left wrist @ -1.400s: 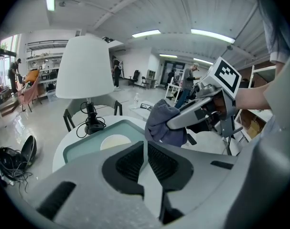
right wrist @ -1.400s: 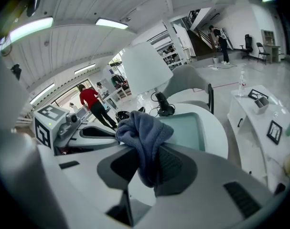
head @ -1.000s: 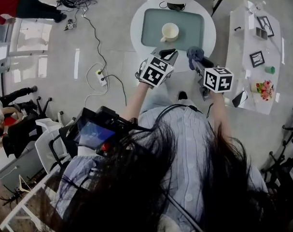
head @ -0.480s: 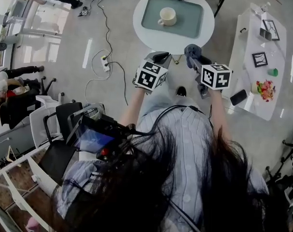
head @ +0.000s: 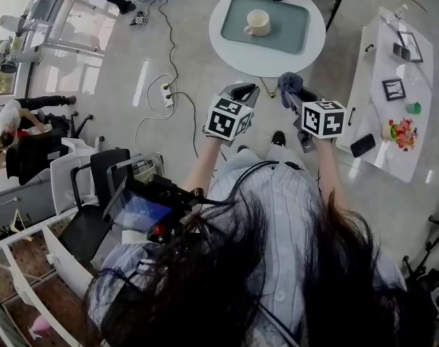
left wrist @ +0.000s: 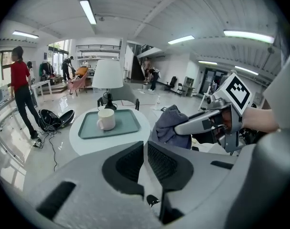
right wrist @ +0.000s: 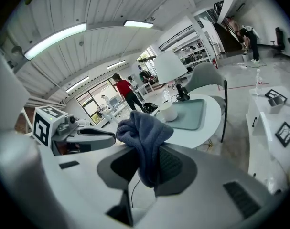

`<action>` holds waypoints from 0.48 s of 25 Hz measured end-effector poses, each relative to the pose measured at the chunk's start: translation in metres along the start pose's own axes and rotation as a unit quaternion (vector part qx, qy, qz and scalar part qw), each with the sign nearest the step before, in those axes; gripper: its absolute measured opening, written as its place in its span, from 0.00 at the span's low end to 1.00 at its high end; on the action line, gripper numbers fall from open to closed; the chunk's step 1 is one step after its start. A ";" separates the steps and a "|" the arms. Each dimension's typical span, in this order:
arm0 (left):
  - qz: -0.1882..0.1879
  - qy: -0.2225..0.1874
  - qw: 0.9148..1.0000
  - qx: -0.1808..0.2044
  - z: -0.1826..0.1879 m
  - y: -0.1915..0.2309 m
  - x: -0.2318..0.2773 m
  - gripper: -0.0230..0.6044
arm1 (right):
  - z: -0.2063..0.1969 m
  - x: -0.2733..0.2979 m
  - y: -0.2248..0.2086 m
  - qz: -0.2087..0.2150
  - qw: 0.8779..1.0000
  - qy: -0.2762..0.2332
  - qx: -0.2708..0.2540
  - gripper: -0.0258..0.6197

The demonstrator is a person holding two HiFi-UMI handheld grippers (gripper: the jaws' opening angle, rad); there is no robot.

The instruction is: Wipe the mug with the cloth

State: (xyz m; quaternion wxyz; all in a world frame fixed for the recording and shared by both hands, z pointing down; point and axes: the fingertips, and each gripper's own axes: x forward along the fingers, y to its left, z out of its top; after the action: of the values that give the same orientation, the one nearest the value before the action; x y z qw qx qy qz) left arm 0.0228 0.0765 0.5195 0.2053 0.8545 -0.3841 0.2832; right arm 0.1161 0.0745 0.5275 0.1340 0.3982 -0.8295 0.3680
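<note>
A cream mug (head: 258,23) stands on a grey-green tray (head: 291,29) on the round white table (head: 230,42); the mug (left wrist: 106,119) shows ahead in the left gripper view, and the mug (right wrist: 167,111) in the right gripper view. My right gripper (head: 290,92) is shut on a blue-grey cloth (head: 290,83), which bunches above the jaws as the cloth (right wrist: 144,136). My left gripper (head: 246,92) is shut with nothing in it. Both are held short of the table's near edge, apart from the mug.
A table lamp (left wrist: 107,80) stands behind the tray. A white side table (head: 396,92) with frames, a phone and small items is at the right. Cables and a power strip (head: 167,92) lie on the floor at left. People stand further off; chairs at lower left.
The table and mug have slid further up and away in the head view; both grippers sit further back from the table edge, still holding the same pose.
</note>
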 end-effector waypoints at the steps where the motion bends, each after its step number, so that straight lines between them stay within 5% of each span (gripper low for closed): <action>1: -0.001 -0.001 1.000 0.003 0.000 -0.002 -0.002 0.10 | -0.002 -0.001 0.003 -0.001 1.000 -0.001 0.001 0.19; 12: -0.013 -0.028 0.999 0.016 -0.017 -0.005 -0.059 0.10 | -0.026 -0.010 0.068 0.001 0.999 -0.023 0.028 0.19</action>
State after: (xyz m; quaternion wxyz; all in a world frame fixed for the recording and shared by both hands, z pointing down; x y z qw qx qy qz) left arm -0.0110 0.1212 0.4939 0.1840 0.8701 -0.3743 0.2626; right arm 0.0687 0.1270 0.5060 0.1032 0.4097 -0.8222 0.3814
